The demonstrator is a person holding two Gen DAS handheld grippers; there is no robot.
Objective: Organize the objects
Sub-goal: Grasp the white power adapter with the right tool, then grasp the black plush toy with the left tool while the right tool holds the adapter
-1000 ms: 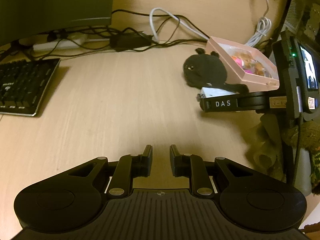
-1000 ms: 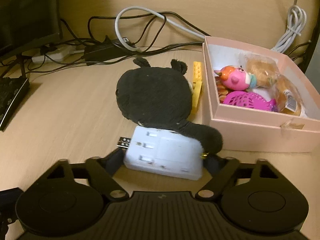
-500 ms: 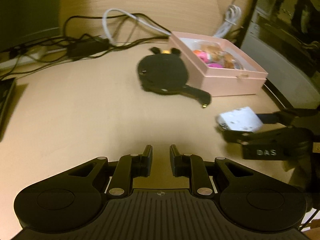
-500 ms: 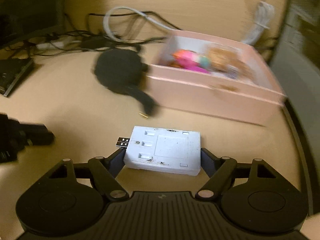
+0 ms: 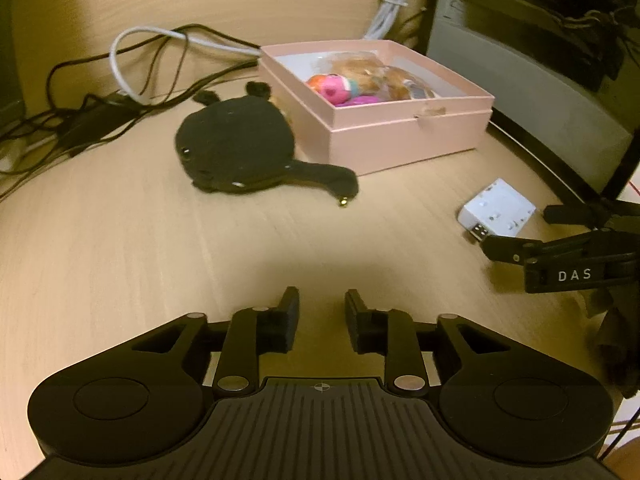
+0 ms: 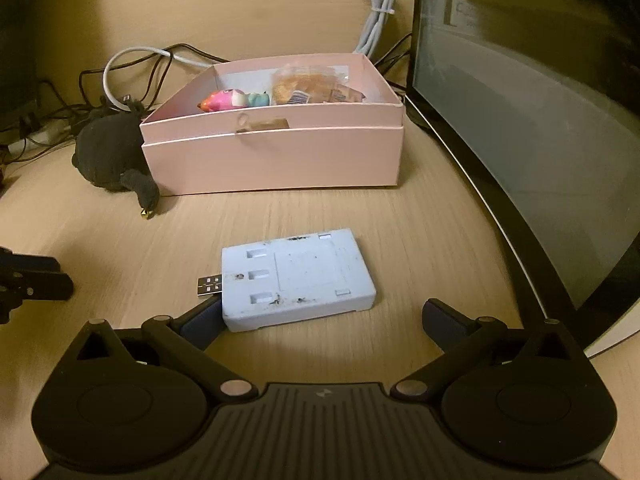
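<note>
The scuffed white rectangular plastic device with a USB plug (image 6: 298, 278) lies flat on my wooden surface (image 6: 420, 216), near the front of the pale pink cardboard box (image 6: 272, 156), plug pointing left. My right gripper (image 6: 320, 318) has its jaws opening wide around it, the left finger (image 6: 202, 320) at the device's corner, the right one well clear, gripping nothing. My left gripper (image 5: 322, 320) hangs over bare wood, its jaws opening a little, with nothing between them.

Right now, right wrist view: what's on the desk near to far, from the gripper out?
right gripper, jaws opening → white USB device lying on the desk → pink box of toys → white cable bundle at the back.
</note>
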